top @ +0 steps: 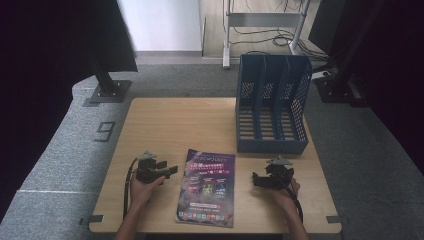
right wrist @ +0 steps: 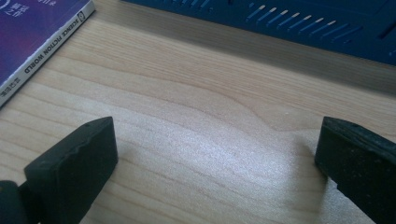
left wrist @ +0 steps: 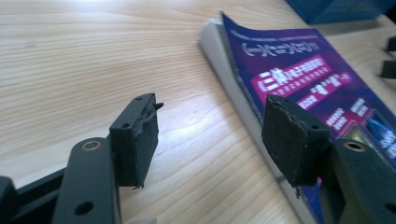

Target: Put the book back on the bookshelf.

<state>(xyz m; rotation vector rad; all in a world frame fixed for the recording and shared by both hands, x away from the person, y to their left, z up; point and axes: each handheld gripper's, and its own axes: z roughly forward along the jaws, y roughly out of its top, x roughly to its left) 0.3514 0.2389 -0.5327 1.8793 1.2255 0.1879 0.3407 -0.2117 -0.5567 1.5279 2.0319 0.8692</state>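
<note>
A purple-covered magazine (top: 206, 186) lies flat at lower centre of the wooden table (top: 170, 125), pink title banner up. Left gripper (top: 167, 171) sits just beside its left edge, jaws wide, nothing between; right gripper (top: 256, 180) likewise gapes. Upper right, the blue three-slot file rack (top: 272, 105) stands empty.

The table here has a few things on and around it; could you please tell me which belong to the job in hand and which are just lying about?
Part of the job:
- purple magazine, lying flat between the grippers
- left gripper, open
- right gripper, open

Probably just there:
- blue file rack, standing at the table's far right
- metal stand and cables on the floor behind
</note>
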